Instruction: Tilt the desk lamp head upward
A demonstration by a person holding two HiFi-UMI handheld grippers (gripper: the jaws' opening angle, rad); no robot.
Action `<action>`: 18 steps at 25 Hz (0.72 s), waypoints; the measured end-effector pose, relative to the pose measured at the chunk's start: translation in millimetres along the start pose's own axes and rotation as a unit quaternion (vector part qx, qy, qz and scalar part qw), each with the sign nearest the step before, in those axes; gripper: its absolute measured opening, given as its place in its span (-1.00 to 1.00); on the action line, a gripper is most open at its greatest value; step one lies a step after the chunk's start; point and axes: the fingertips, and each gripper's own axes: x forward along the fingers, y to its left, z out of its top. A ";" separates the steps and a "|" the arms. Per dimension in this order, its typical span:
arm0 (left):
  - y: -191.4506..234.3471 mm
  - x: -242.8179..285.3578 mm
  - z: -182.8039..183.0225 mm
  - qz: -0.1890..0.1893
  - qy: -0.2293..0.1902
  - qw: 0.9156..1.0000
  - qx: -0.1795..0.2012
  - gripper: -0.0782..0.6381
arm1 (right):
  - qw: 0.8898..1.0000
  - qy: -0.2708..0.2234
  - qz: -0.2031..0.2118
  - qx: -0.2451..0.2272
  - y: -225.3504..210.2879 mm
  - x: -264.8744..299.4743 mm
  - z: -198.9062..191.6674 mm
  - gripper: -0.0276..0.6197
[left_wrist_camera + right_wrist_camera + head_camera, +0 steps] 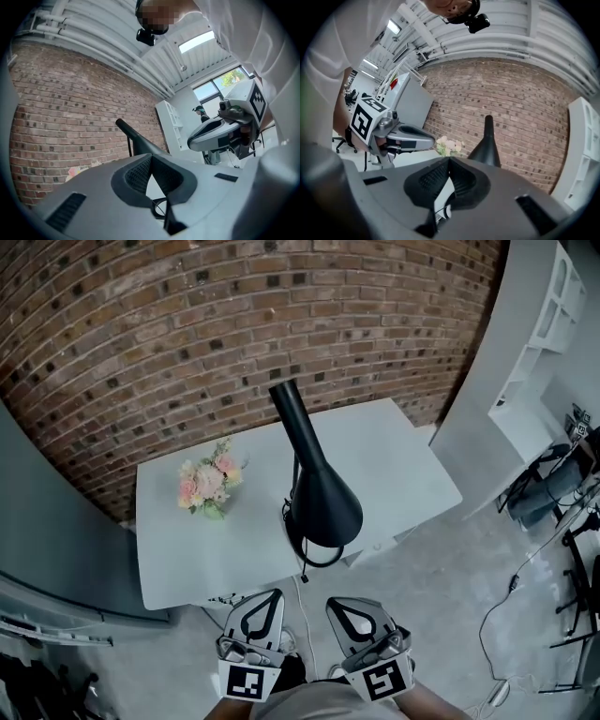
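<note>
Two grey two-jaw tools wait nearest, the left gripper (270, 597) and the right gripper (341, 606), both clenched on nothing. Beyond them, the black cone-headed desk lamp (323, 504) stands near the front edge of the pale grey table (187, 554), its head drooping. It seems rigid, smooth and slippery; gripping the narrow upper stem is probably safest.

The grey plastic left gripper (273, 596) and grey plastic right gripper (337, 606) are held low, side by side, close to the person's body, pointing forward. Both have their fingers (136, 174) closed tip to tip, gripping nothing.
</note>
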 end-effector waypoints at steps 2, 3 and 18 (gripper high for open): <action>10.0 9.5 -4.4 -0.014 -0.004 1.000 -0.005 -0.76 | 1.000 0.008 -0.012 -0.002 -4.4 14.0 0.6 -0.86; 13.3 12.8 -5.6 -0.022 -0.005 1.000 -0.005 -0.76 | 1.000 0.013 -0.018 -0.002 -5.7 19.5 0.4 -0.86; 26.1 59.8 -20.9 -0.026 0.012 1.000 -0.002 -0.76 | 0.999 0.026 -0.028 0.026 -38.1 49.7 -38.9 -0.86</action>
